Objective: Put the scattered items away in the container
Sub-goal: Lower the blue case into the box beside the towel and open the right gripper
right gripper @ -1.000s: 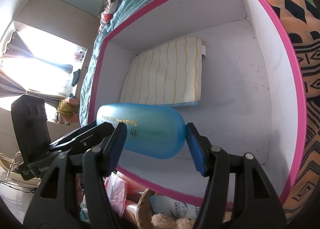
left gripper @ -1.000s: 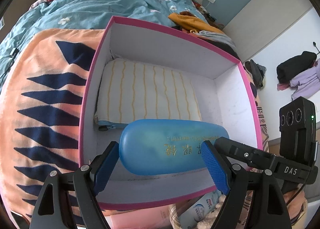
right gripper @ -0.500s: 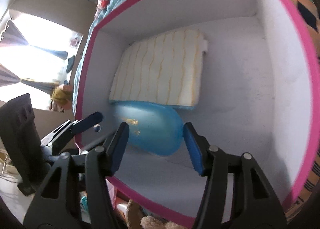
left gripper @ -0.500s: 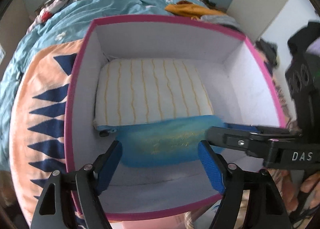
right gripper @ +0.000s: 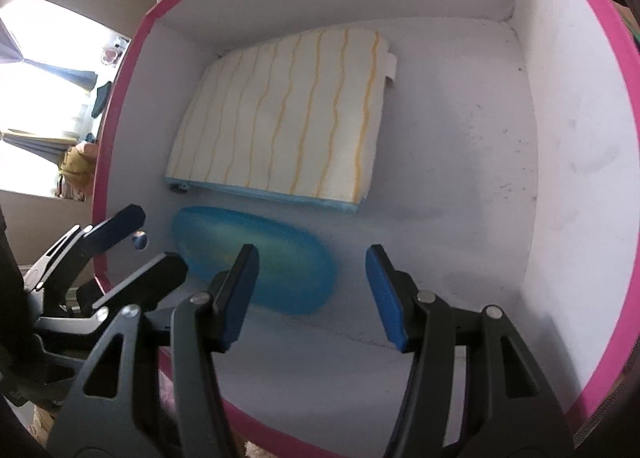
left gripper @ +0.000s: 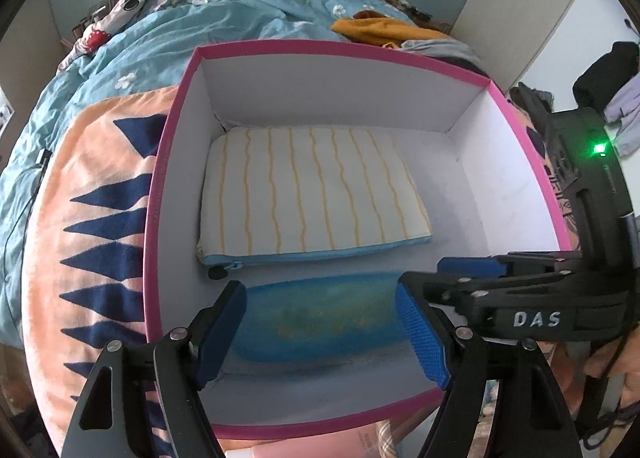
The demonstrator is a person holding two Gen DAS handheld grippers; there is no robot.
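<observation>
A pink-rimmed white box point(left gripper: 160, 194) stands on the bed; it also shows in the right wrist view point(right gripper: 600, 58). A striped yellow-and-white pouch point(left gripper: 308, 194) lies flat on its floor, also in the right wrist view point(right gripper: 288, 114). A blue oval case point(left gripper: 320, 322) lies blurred on the floor in front of the pouch, also in the right wrist view point(right gripper: 280, 262). My left gripper point(left gripper: 320, 334) is open above the case, apart from it. My right gripper point(right gripper: 312, 294) is open, just right of the case; it reaches in from the right in the left wrist view point(left gripper: 460, 278).
The box sits on an orange blanket with navy triangles point(left gripper: 92, 226). A blue floral duvet point(left gripper: 240, 10) and loose clothes point(left gripper: 376, 30) lie behind. Pink packaging point(left gripper: 304, 446) shows below the box's near rim. A bright window point(right gripper: 44, 70) is at the left.
Both grippers opened and let go of the blue case. It dropped to the box floor in front of the pouch. Both grippers moved lower into the box.
</observation>
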